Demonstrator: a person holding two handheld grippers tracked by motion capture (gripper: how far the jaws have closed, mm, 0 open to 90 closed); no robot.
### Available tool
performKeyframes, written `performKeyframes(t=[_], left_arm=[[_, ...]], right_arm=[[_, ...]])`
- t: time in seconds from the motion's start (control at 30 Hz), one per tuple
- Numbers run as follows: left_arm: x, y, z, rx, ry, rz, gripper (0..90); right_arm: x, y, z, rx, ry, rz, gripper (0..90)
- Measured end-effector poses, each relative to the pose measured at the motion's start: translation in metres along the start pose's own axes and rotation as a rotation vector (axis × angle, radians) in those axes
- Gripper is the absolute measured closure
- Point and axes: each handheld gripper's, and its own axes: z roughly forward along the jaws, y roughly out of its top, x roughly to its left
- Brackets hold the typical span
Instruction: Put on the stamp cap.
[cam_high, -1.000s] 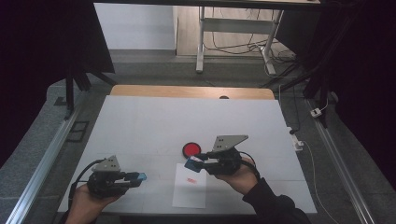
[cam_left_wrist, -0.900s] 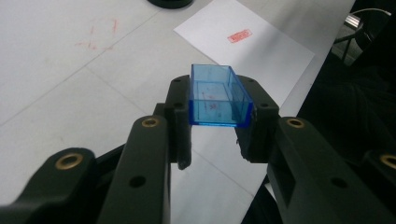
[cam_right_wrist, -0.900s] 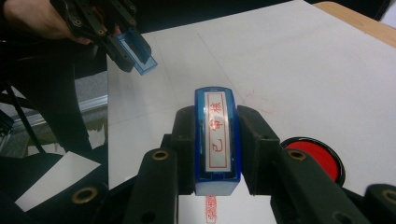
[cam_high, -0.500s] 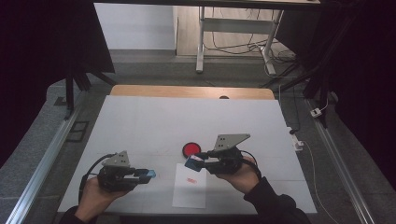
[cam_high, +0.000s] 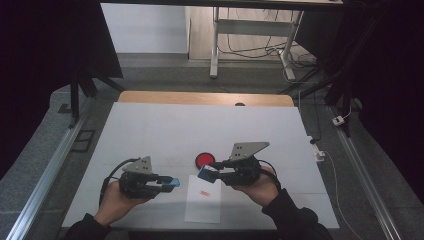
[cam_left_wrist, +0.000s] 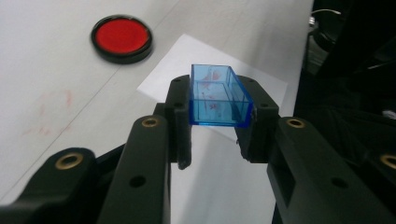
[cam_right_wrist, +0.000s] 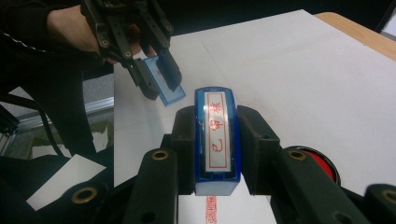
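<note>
— What could slip?
— My left gripper (cam_left_wrist: 212, 135) pinches the clear blue stamp cap (cam_left_wrist: 217, 95) above the paper (cam_high: 204, 200); my right gripper (cam_right_wrist: 215, 154) clamps the stamp (cam_right_wrist: 215, 140). Misaligned, the cap jams and inks itself.

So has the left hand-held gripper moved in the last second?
Yes. In the high view the left hand-held gripper, shut on the blue cap, has shifted right, closer to the paper sheet and the right hand-held gripper.
</note>
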Motion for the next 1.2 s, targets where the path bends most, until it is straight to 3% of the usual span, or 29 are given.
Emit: performKeyframes(t=[0.63,1.2], left_arm=[[0.014,0.024,0.032,-0.041,-0.150,0.101,68.2],[0.017,0.038,0.053,-0.065,-0.286,0.180,68.4]], right_arm=[[0.001,0.005,-0.004,-0.032,0.021,-0.014,69.9],[0.003,0.006,0.000,-0.054,0.075,-0.029,70.0]])
